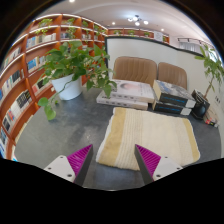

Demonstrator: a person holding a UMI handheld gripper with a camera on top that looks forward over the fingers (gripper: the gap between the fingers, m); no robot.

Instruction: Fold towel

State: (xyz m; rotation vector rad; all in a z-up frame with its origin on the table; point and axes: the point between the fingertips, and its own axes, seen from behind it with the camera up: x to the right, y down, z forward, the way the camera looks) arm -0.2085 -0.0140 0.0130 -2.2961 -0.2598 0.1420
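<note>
A cream, ribbed towel (pixel 148 135) lies flat on the grey table (pixel 60 135), just ahead of my fingers and a little to the right. Its near left corner reaches in between the fingertips. My gripper (pixel 113 160) is open and empty, above the table, with a magenta pad on each finger (pixel 80 159). Nothing is held.
A potted green plant in a white pot (pixel 68 84) stands at the far left of the table. Behind the towel lie flat white boxes (pixel 124 95) and stacked items (pixel 174 96), with two chairs (pixel 135 70) beyond. Bookshelves (pixel 20 80) line the left wall.
</note>
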